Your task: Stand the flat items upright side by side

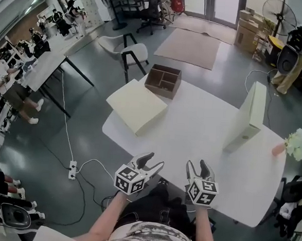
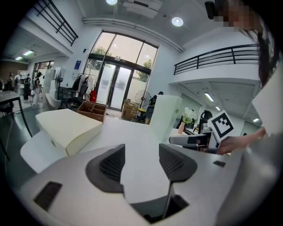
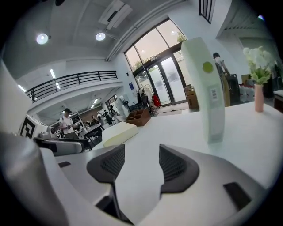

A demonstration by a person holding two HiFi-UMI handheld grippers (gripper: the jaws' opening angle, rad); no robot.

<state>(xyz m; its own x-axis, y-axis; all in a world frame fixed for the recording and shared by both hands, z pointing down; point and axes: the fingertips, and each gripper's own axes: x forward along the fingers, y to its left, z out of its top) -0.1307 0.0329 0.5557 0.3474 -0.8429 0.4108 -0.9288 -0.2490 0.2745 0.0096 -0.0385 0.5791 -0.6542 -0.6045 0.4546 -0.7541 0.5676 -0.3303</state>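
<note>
White table [image 1: 192,125]'s flat box [image 1: 136,105] seems to overhang the edge, so left gripper [image 1: 152,163] and right gripper [image 1: 197,167], both gaping empty, might shove it off.

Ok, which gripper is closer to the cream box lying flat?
Left. The left gripper is in front of the flat box, slightly right of it; the right gripper is further right, toward the upright box.
</note>
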